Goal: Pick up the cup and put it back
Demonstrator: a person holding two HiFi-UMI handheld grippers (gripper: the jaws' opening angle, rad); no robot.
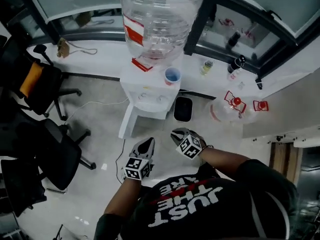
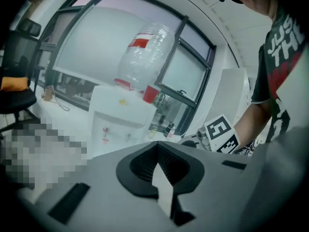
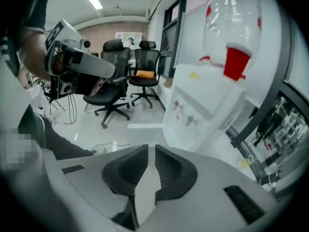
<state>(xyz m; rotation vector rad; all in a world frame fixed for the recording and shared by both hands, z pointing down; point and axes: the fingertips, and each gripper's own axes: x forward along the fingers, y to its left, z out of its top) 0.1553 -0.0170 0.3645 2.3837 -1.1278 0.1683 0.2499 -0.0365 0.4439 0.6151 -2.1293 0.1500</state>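
The cup [image 1: 172,76], red outside and blue inside, stands upright on top of the white water dispenser [image 1: 148,93], right of the big clear bottle [image 1: 157,19]. It shows red in the left gripper view [image 2: 150,94] and in the right gripper view [image 3: 236,62]. My left gripper [image 1: 148,143] hangs low in front of the dispenser, jaws shut and empty [image 2: 155,146]. My right gripper [image 1: 177,134] is beside it, well short of the cup. Its jaws [image 3: 151,149] stand a narrow slit apart with nothing between them.
Black office chairs [image 1: 45,89] stand at the left. A black bin [image 1: 183,109] sits on the floor right of the dispenser, with a clear jug with a red cap [image 1: 227,109] further right. Small bottles [image 1: 206,66] stand on the window ledge.
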